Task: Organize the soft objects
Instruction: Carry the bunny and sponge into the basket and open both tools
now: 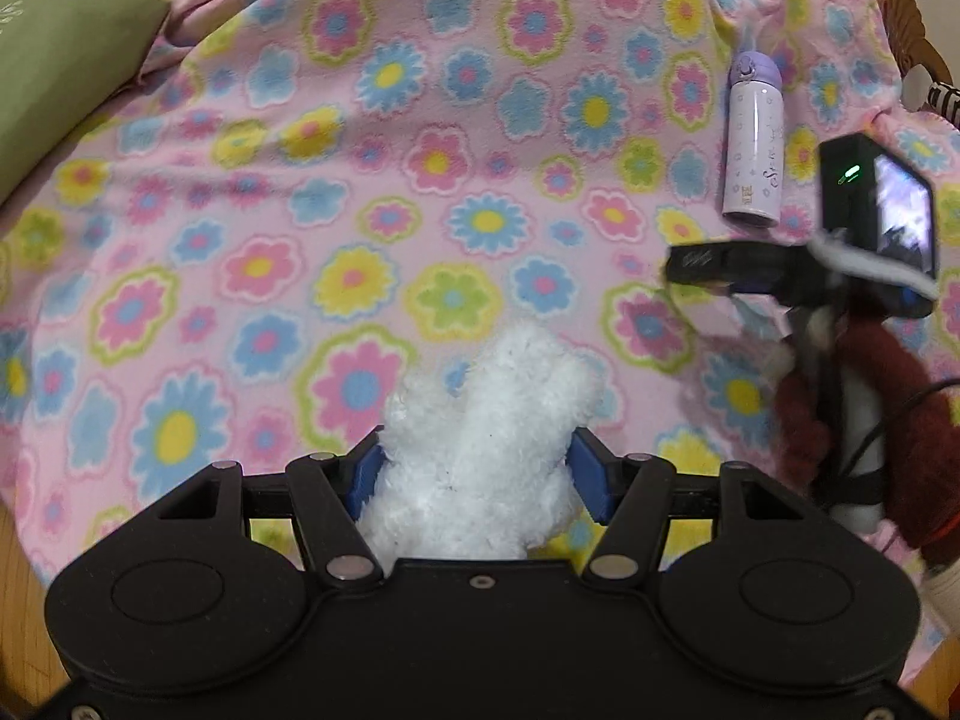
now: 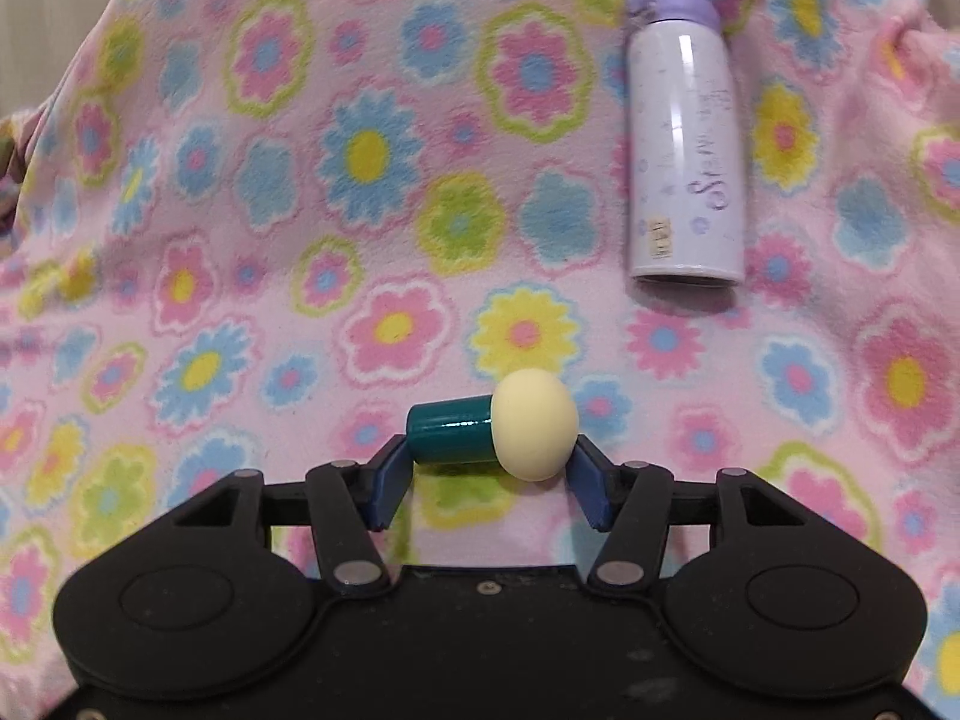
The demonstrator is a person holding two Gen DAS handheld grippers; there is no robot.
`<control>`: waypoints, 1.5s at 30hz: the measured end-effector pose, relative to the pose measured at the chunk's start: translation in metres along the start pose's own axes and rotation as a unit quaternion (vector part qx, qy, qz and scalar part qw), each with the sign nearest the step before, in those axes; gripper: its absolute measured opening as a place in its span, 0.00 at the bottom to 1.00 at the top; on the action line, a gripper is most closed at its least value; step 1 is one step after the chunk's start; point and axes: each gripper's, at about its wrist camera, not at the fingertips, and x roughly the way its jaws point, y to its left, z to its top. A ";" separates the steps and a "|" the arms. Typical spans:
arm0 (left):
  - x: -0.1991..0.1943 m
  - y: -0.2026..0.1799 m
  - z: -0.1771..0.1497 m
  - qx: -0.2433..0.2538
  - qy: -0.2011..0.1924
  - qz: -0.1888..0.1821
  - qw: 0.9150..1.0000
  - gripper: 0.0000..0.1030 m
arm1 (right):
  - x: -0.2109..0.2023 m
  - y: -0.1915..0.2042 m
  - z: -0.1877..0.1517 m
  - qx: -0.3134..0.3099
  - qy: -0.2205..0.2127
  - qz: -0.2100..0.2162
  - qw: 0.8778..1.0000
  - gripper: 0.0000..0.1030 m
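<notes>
My left gripper (image 1: pixel 477 468) is shut on a fluffy white plush toy (image 1: pixel 486 432), held over the pink flowered blanket (image 1: pixel 300 180). My right gripper (image 2: pixel 492 471) is shut on a mushroom-shaped toy (image 2: pixel 492 435) with a teal stem and a cream cap, lying sideways between the blue fingers just above the blanket (image 2: pixel 240 240). The right gripper also shows in the left wrist view (image 1: pixel 678 267), at the right, with a brown-sleeved arm behind it.
A lilac bottle (image 1: pixel 753 144) lies on the blanket at the right; it also shows in the right wrist view (image 2: pixel 684 138), ahead and right of the mushroom toy. A green cushion (image 1: pixel 54 60) is at the far left. A wicker basket edge (image 1: pixel 912 24) is at the top right.
</notes>
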 end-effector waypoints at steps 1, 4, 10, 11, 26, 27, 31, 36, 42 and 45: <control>-0.001 0.001 -0.002 -0.004 0.001 0.000 1.000 0.57 | -0.007 -0.004 0.002 0.007 -0.005 0.006 1.000 0.54; -0.003 0.003 -0.005 -0.016 0.006 -0.003 1.000 0.57 | -0.030 -0.015 0.005 0.022 -0.018 0.015 0.999 0.54; -0.018 0.001 -0.009 -0.017 -0.011 0.000 1.000 0.57 | -0.087 -0.035 0.003 0.064 -0.016 0.043 0.997 0.54; -0.022 0.000 -0.010 -0.018 -0.014 -0.001 1.000 0.57 | -0.098 -0.038 0.000 0.070 -0.014 0.049 0.996 0.54; -0.067 -0.024 -0.046 -0.012 -0.024 -0.012 1.000 0.57 | -0.240 0.002 -0.099 0.030 -0.030 0.093 0.995 0.55; -0.070 -0.025 -0.049 -0.012 -0.025 -0.012 1.000 0.57 | -0.245 0.003 -0.104 0.031 -0.027 0.096 0.995 0.55; -0.083 -0.031 -0.062 -0.008 -0.030 -0.014 0.999 0.57 | -0.263 0.005 -0.125 0.026 -0.022 0.094 0.995 0.55; -0.096 -0.035 -0.077 -0.012 -0.038 -0.016 0.999 0.57 | -0.282 0.004 -0.144 0.032 -0.024 0.093 0.995 0.55; -0.109 -0.040 -0.092 -0.015 -0.044 -0.015 0.999 0.57 | -0.307 0.004 -0.156 0.030 -0.036 0.103 0.994 0.55; -0.115 -0.040 -0.098 -0.021 -0.044 -0.018 0.999 0.57 | -0.317 0.003 -0.164 0.030 -0.037 0.104 0.993 0.55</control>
